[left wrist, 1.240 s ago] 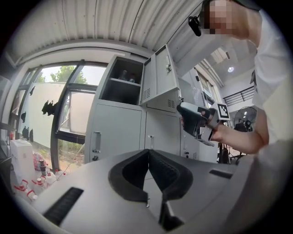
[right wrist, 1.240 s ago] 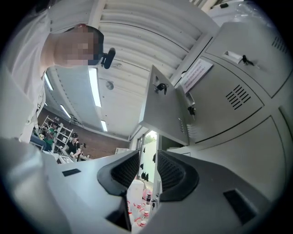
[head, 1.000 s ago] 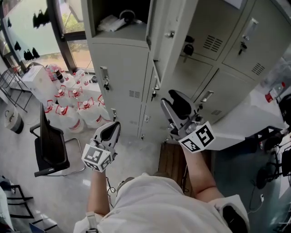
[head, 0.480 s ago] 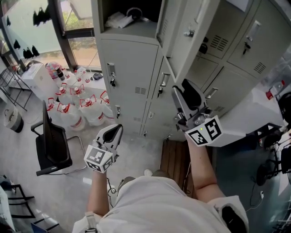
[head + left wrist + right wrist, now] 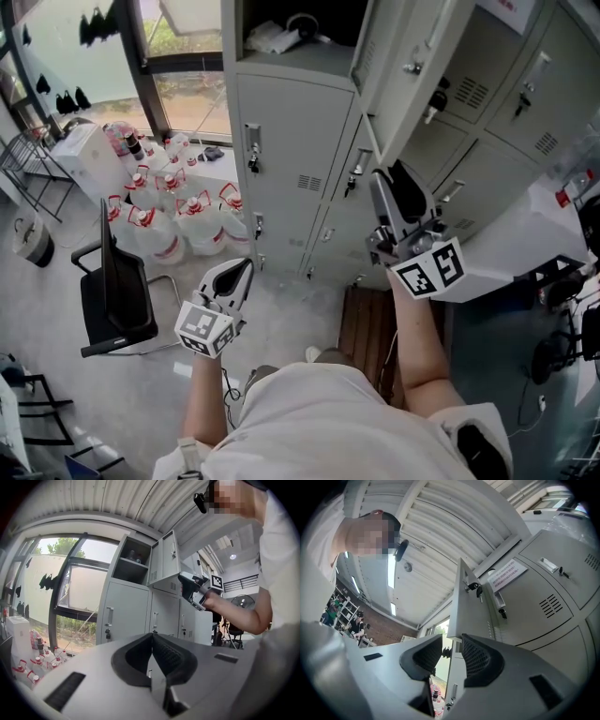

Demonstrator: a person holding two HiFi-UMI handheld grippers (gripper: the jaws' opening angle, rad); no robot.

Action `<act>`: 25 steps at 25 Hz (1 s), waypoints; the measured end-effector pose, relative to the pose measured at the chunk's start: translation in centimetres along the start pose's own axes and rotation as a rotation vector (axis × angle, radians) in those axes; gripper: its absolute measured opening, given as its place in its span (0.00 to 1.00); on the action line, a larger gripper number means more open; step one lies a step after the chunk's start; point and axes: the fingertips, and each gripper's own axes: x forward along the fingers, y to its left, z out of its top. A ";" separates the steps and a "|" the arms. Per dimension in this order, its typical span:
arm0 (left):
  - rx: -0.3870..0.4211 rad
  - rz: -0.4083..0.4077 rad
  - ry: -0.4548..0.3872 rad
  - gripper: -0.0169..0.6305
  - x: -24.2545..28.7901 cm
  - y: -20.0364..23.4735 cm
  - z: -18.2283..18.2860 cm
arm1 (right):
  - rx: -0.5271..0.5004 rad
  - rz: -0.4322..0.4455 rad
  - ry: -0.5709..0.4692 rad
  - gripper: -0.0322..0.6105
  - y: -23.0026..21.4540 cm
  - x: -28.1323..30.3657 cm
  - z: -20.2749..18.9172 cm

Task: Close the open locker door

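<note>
Head view puts the lockers (image 5: 291, 141) across the top, with the open door (image 5: 405, 98) swung out at 1 o'clock, just above your right tool (image 5: 390, 180). Its jaws stand apart, having just narrowed a little, and grip nothing. Your left tool (image 5: 236, 274), at 8 o'clock, is closed and empty. Sheet steel should swing lightly yet stay stiff, so push the flat face near the latch (image 5: 412, 67); don't pinch slick paint.

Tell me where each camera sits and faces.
Head view: on the head, facing down at lockers; forearms, left claw, right claw show.
Left gripper view: on the shut left claw, level toward lockers; right forearm shows.
Right gripper view: on the right claw, tilted up at the open door; jaws apart, just been closing, nothing between; shirt shows.
All share the open door.
</note>
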 end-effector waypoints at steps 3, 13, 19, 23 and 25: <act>-0.001 0.006 -0.002 0.03 -1.3 0.6 -0.3 | -0.001 -0.016 -0.004 0.23 0.7 0.5 -0.1; 0.065 0.068 0.001 0.03 -6.5 3.5 -0.7 | -0.012 -0.053 -0.009 0.21 2.8 2.9 -1.0; 0.102 0.107 0.022 0.03 -8.9 4.9 -1.1 | -0.023 -0.061 -0.012 0.20 3.6 4.6 -1.5; 0.095 0.130 0.025 0.03 -9.6 5.6 -1.1 | -0.012 -0.058 -0.006 0.20 4.1 5.7 -1.9; 0.099 0.139 0.026 0.03 -9.5 5.9 -1.2 | -0.008 -0.053 -0.013 0.19 4.2 6.3 -2.0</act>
